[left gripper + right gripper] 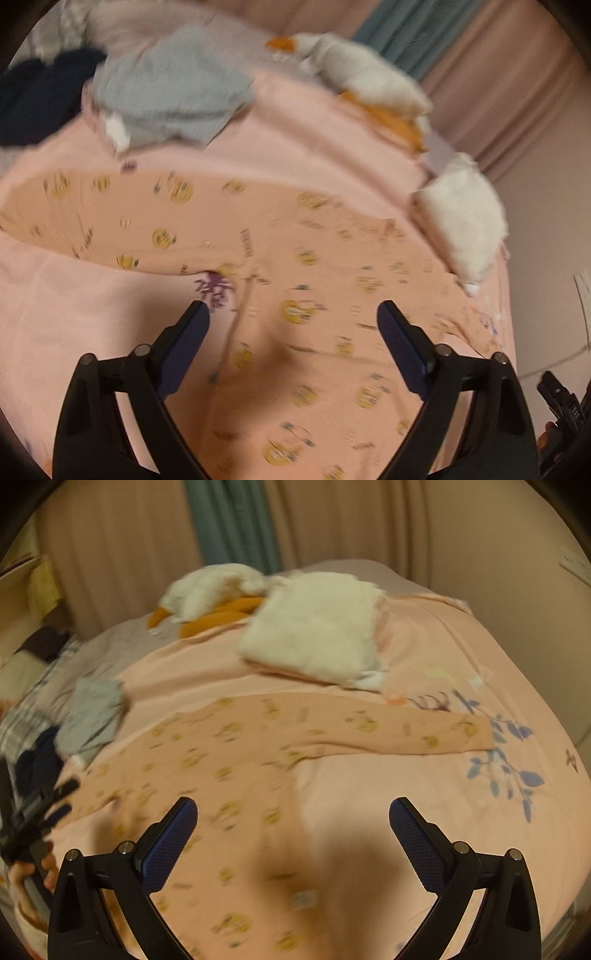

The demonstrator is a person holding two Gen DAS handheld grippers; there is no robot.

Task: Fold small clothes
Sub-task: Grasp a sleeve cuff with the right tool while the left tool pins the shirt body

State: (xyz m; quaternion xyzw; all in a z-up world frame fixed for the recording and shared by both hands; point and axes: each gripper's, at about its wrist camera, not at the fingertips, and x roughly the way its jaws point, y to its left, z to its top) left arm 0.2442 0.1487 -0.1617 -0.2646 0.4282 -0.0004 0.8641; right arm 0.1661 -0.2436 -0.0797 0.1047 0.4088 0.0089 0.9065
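Observation:
A peach long-sleeved top point(295, 295) with yellow prints lies spread flat on the pink bed sheet point(74, 295). In the right wrist view the top point(221, 768) has one sleeve point(406, 731) stretched out to the right. My left gripper point(293, 314) hovers over the top's body with its jaws wide apart and nothing between them. My right gripper point(293, 812) hangs above the top's right edge, open and empty. The left gripper point(55, 801) also shows at the left edge of the right wrist view, held by a hand point(26, 875).
A folded grey garment point(170, 88) and a dark navy one point(40, 96) lie at the far left of the bed. White fluffy folded pieces point(314, 635) and an orange item point(221, 616) sit at the far side. Curtains point(332, 524) hang behind the bed.

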